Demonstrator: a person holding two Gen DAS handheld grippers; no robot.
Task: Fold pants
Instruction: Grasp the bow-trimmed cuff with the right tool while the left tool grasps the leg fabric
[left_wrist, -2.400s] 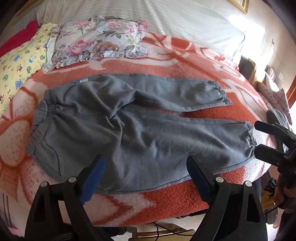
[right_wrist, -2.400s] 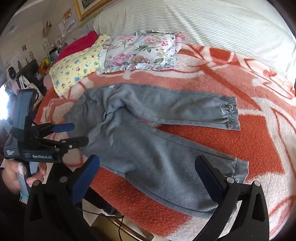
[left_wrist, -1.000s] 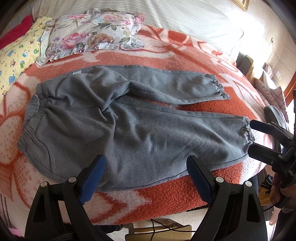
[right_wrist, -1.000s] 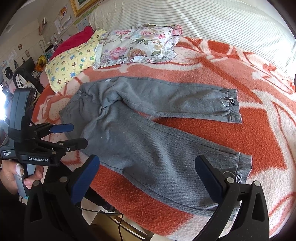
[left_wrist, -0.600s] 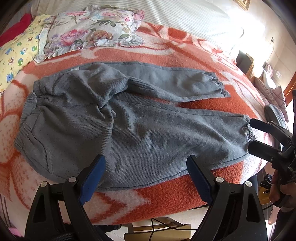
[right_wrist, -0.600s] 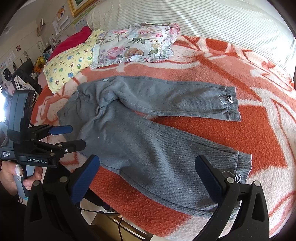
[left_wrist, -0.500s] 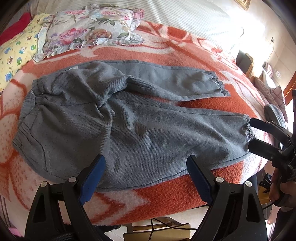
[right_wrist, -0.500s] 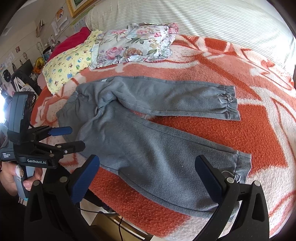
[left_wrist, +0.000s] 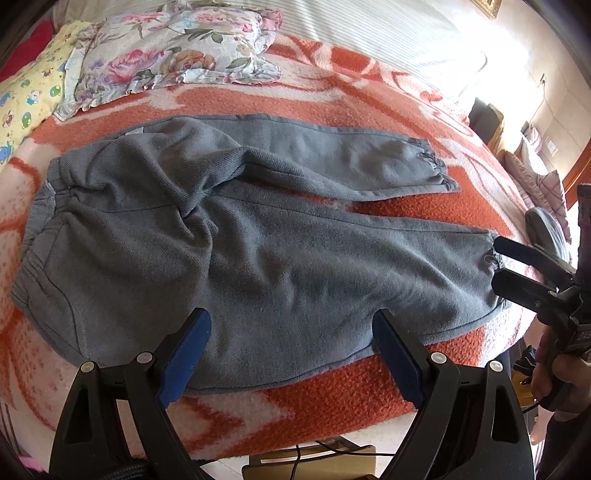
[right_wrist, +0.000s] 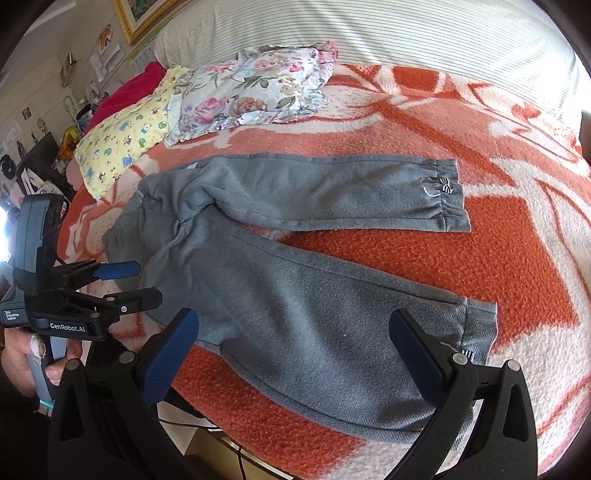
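Counting: one pair of grey pants (left_wrist: 258, 236) flat on the orange-and-white blanket (left_wrist: 369, 88), two legs toward 3 o'clock, waistband at 9. Two pillows at 11 o'clock: floral pillow (left_wrist: 166, 51), yellow pillow (left_wrist: 26, 96). Left gripper (left_wrist: 291, 332) spread wide, holding nothing, hovering over the near pants edge. Right gripper (right_wrist: 295, 332) likewise spread, near the lower cuff. Near cuff partly hidden behind a finger. Striped sheet (right_wrist: 369, 29) at 12; room edges blown out.
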